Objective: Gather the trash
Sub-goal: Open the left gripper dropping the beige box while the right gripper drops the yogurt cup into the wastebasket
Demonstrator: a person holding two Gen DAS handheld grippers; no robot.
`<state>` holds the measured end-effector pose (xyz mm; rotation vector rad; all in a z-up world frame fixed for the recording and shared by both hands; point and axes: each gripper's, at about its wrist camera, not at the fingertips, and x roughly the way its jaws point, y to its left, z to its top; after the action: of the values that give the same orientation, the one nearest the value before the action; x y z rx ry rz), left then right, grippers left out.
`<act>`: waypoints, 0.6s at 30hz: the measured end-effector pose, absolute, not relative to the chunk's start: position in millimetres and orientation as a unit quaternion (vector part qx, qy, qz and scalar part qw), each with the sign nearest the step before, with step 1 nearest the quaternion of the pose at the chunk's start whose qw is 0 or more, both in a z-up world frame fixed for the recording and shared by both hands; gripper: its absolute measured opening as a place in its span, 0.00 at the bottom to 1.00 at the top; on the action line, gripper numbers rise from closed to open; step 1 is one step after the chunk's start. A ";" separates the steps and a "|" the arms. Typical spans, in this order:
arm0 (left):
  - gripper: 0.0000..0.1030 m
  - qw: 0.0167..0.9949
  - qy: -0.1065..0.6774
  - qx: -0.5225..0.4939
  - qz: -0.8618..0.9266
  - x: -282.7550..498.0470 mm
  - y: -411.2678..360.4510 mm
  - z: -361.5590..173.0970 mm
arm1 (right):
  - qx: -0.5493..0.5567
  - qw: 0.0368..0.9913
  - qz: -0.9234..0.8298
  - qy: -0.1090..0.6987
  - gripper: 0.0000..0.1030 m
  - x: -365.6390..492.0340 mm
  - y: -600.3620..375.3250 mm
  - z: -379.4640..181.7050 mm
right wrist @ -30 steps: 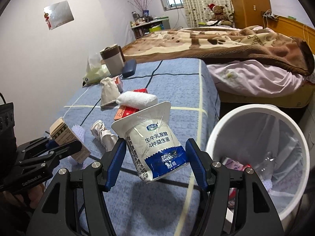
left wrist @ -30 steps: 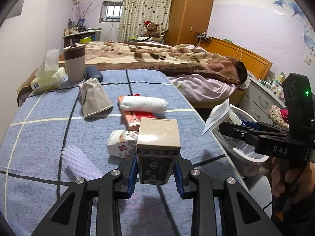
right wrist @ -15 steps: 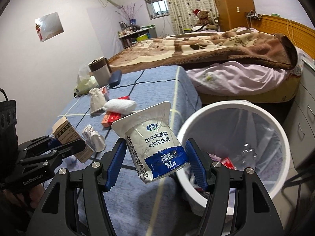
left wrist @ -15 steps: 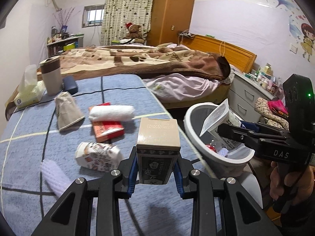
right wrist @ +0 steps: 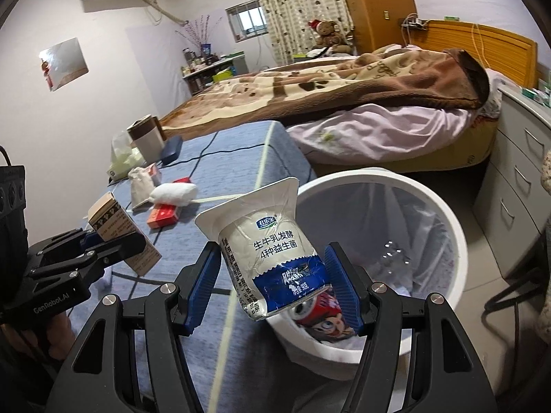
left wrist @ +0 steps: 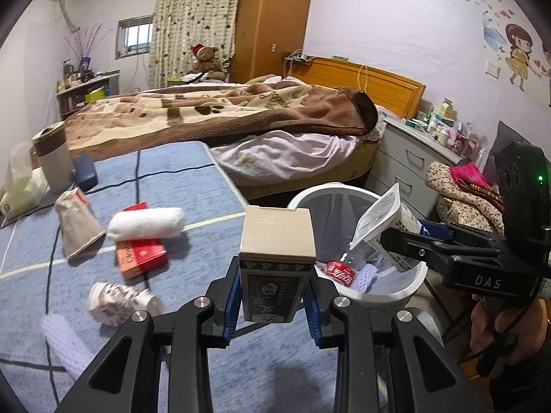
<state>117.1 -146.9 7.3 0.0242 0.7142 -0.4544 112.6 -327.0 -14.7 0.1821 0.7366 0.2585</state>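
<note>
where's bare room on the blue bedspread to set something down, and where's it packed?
Free: the blue bedspread between the white roll and the brown blanket, crossed only by a black cable; also the near strip by the white bin. Crowded: the left side, with crumpled carton, red box, paper bag, cup and tissue pack.

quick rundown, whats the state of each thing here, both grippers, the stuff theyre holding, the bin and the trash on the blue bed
left gripper: shut on the small carton, held upright
right gripper: shut on the yogurt cup, tilted, at the bin's rim
white bin: open, lined, some trash inside
crushed paper cup: lying on the bed
red box: flat, white roll partly on it
</note>
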 end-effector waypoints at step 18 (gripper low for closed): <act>0.31 0.893 0.355 0.024 -0.275 146.4 -207.8 -4.4 | 0.110 0.918 0.087 0.371 0.62 112.9 -366.0 -27.7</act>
<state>146.4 -207.8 -4.4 0.0504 0.7364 -0.5702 112.9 -366.0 -27.7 0.2257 0.7622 0.1783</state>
